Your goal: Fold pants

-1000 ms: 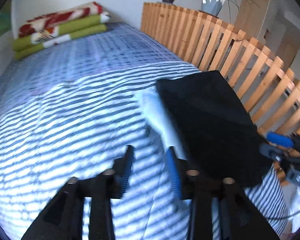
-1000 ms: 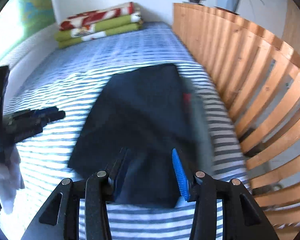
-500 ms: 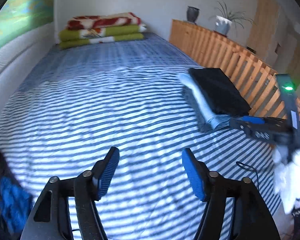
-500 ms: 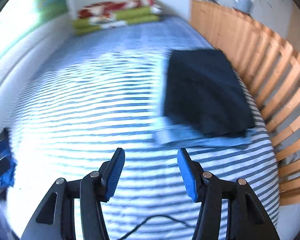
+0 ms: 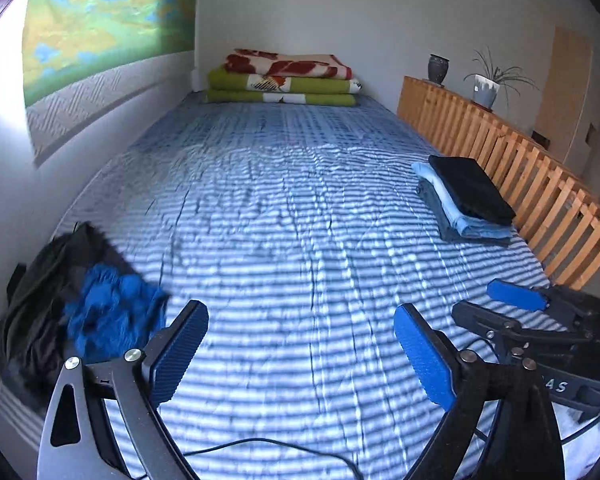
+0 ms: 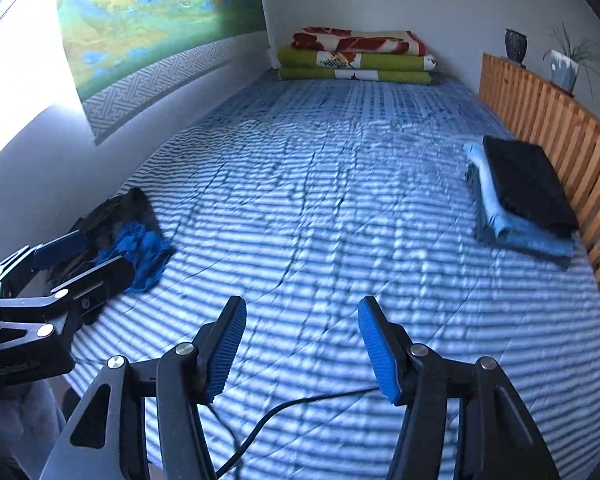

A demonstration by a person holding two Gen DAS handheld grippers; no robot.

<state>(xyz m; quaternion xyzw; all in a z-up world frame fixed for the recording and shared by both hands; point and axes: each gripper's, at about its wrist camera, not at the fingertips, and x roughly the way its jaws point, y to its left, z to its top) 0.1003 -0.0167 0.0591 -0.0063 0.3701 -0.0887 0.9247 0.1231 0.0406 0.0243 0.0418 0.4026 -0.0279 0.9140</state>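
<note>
A stack of folded pants [image 5: 466,204] [image 6: 520,196], black on top of light blue and grey, lies at the bed's right edge by the wooden rail. A heap of unfolded clothes [image 5: 72,300] [image 6: 128,240], black and bright blue, sits at the bed's left near corner. My left gripper [image 5: 300,354] is open with nothing between its fingers, over the striped bedcover just right of the heap. My right gripper [image 6: 302,346] is open too, over the near middle of the bed. In the right wrist view the left gripper [image 6: 80,260] appears beside the heap.
A striped blue bedcover [image 5: 280,220] fills the bed. Folded green and red blankets [image 5: 284,78] lie at the far end. A wooden slatted rail [image 5: 512,168] lines the right side, with a vase and a potted plant [image 5: 486,84] on it. A black cable [image 6: 284,412] trails across the near edge.
Both grippers have pulled back from the folded black pants to the near end of the bed and swung left. The unfolded heap has come into view.
</note>
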